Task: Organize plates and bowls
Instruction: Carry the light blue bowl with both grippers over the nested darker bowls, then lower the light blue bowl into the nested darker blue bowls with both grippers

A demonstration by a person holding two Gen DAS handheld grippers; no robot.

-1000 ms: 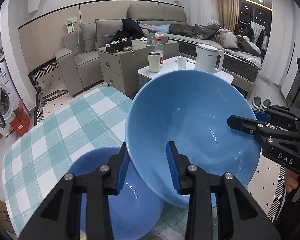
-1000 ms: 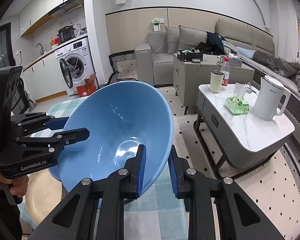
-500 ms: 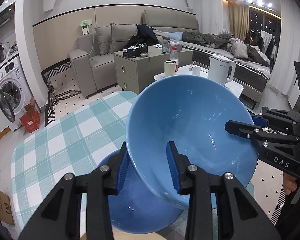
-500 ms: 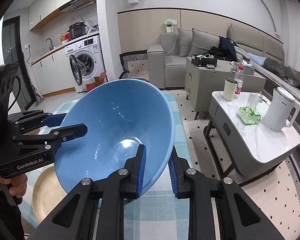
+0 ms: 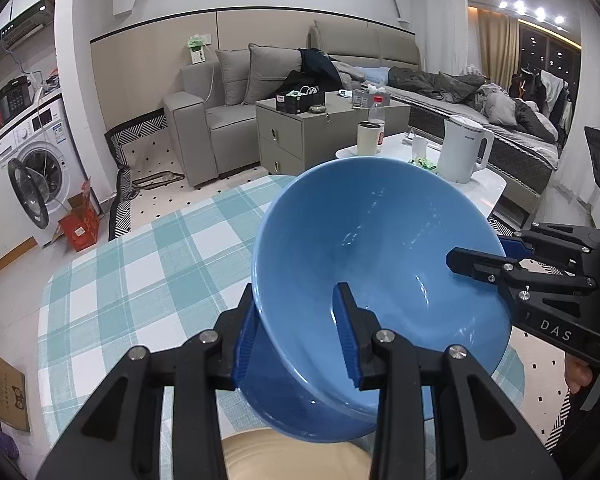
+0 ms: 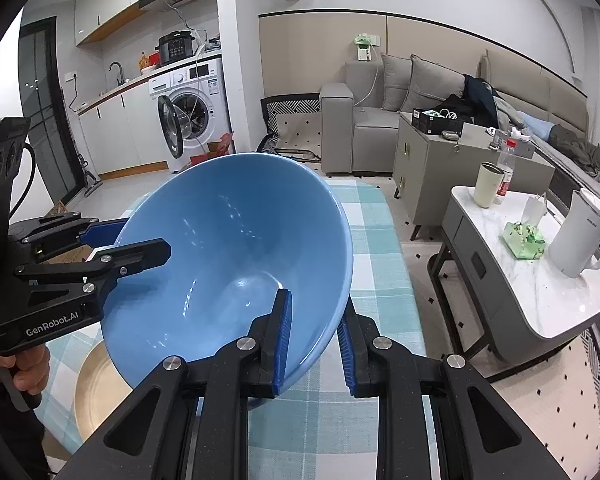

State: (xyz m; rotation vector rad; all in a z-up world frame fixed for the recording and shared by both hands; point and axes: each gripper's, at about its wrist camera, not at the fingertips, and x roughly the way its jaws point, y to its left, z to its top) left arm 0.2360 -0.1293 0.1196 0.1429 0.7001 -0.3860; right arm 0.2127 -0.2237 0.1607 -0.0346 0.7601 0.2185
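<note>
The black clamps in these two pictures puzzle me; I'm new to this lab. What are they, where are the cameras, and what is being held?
They are hand-held grippers, not robot arms; a person holds one in each hand. Each picture comes from a fisheye camera on one gripper, looking along its jaws. In the left wrist view the left gripper clamps the near rim of a light blue bowl, and the right gripper grips the opposite rim. The right wrist view shows the same from the other side. The bowl hangs tilted over a checked tablecloth, a darker blue bowl and a tan plate.
</note>
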